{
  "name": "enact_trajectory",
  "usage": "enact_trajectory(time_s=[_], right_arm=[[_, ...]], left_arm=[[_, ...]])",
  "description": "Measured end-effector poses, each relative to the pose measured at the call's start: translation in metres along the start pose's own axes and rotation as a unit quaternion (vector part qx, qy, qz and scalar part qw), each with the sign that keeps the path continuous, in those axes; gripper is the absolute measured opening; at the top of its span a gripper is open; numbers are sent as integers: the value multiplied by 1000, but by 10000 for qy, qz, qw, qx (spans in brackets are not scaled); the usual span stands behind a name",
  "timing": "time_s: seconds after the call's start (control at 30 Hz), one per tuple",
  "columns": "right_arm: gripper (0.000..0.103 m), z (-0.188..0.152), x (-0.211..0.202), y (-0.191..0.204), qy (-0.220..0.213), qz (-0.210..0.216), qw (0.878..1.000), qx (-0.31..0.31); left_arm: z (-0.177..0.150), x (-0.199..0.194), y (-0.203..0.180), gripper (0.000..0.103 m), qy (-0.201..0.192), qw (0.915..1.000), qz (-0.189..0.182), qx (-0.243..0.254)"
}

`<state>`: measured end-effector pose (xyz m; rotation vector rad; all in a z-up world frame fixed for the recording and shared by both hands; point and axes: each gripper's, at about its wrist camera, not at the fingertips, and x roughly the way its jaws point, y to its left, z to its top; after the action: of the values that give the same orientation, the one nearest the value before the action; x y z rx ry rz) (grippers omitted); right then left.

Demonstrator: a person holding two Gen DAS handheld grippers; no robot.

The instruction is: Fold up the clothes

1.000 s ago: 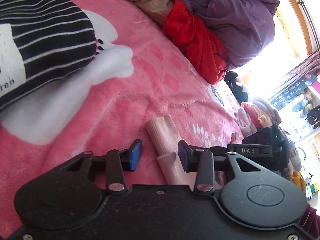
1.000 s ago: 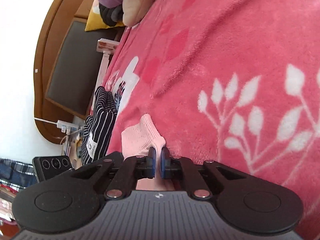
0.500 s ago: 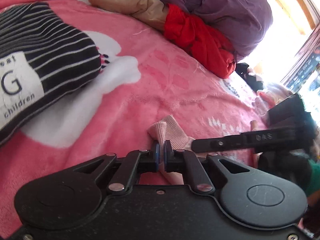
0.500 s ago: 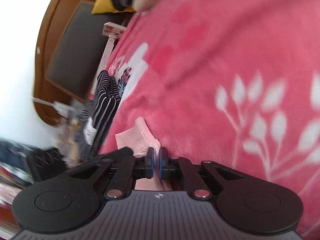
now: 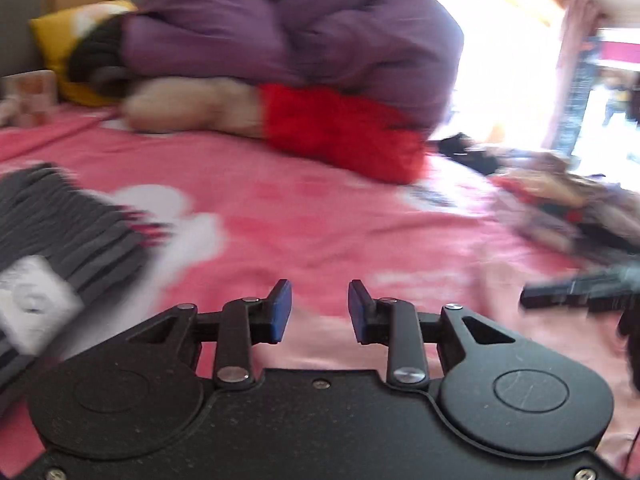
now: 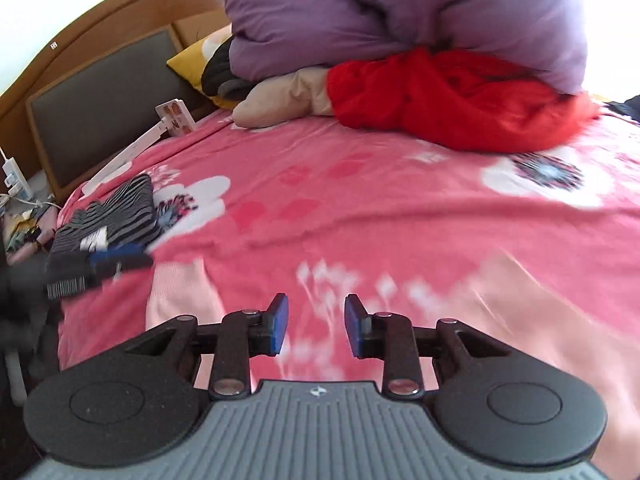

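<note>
At the far left of my right-wrist view the folded black-and-white striped garment point(image 6: 116, 216) lies on the pink floral blanket point(image 6: 360, 216), near the headboard point(image 6: 100, 100). Just right of it my left gripper point(image 6: 100, 264) reaches in, blurred; in its own view the left gripper point(image 5: 319, 307) has its 2 blue pads spread apart with nothing between them, only blanket beneath. The small pink garment point(image 6: 180, 300), which looks like a sock or legging piece, lies flat on the blanket just left of my right gripper point(image 6: 311, 324), touching neither tool. My right fingers are likewise released and empty.

Further right a second pale pink piece point(image 6: 540, 320) lies smeared by blur, and I cannot tell its shape. Behind, against the purple duvet point(image 6: 400, 12), sit a beige cushion point(image 6: 280, 100) and a crumpled red garment point(image 6: 460, 100).

My judgement: the pink piece is set down and I am between items. To do this well, I should pick the next garment by 1 edge with each gripper, low and near the corners, and spread it flat before creasing.

No basket, box or drawer is in view; the clothes lie loose on the bed.
</note>
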<state>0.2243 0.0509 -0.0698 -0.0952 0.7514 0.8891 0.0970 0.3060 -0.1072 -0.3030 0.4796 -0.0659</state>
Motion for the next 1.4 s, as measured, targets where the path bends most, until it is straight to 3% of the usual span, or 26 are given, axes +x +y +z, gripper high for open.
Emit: enact_trajectory(time_s=[0.1, 0.17, 0.23, 0.27, 0.3, 0.37, 0.47, 0.53, 0.6, 0.8, 0.9, 1.0, 1.2, 1.27, 1.33, 1.37, 1.4], right_arm=[[32, -48, -39, -11, -151, -184, 9988, 426], [32, -83, -62, -22, -166, -339, 9959, 827], [32, -114, -78, -32, -147, -504, 9918, 1166], [32, -128, -85, -36, -126, -555, 9893, 1346], [32, -143, -92, -41, -105, -606, 9864, 1525], [32, -165, -102, -43, -121, -749, 9834, 1647], [32, -181, -117, -48, -203, -812, 9803, 1790], [32, -180, -133, -53, -394, -961, 9778, 1820], [32, -178, -152, -67, -620, -1037, 9724, 1996], [33, -167, -187, -137, -1025, -1540, 9511, 2473], [37, -151, -192, -171, -1211, -1626, 9444, 2590], [44, -131, -181, -201, -1252, -1615, 9445, 2574], [46, -103, -143, -251, -1136, -1340, 9516, 2522], [46, -104, -133, -263, -1045, -1211, 9540, 2536], [46, -107, -123, -276, -939, -970, 9539, 2679], [40, -109, -119, -282, -886, -825, 9529, 2781], [20, -111, -114, -288, -831, -679, 9515, 2883]], left_arm=[[-3, 14, -37, 28, 353, 9938, -1003, 337], [-9, 22, -70, 27, 647, 9822, -1454, 994], [-19, 38, -93, 25, 1141, 9689, -1651, 1444], [-25, 48, -100, 25, 1378, 9660, -1514, 1581], [-31, 62, -104, 25, 1598, 9667, -1051, 1703], [-33, 76, -106, 24, 1780, 9677, -678, 1652], [-14, 68, -109, 30, 1452, 9755, -1098, 1236], [-4, 70, -119, 45, 1304, 9782, -1117, 1168], [5, 76, -129, 45, 1183, 9817, -960, 1140], [34, 124, -122, 45, 1066, 9924, -609, 116], [41, 147, -116, 45, 1115, 9916, -571, -313], [40, 163, -112, 45, 1305, 9893, -555, -347], [49, 195, -114, 43, 1503, 9832, -983, -311], [47, 207, -118, 40, 1622, 9813, -1017, -189], [43, 220, -118, 14, 1737, 9790, -1058, -158], [42, 225, -111, 14, 1767, 9752, -1253, -464], [41, 227, -98, 14, 1766, 9651, -1631, -1034]])
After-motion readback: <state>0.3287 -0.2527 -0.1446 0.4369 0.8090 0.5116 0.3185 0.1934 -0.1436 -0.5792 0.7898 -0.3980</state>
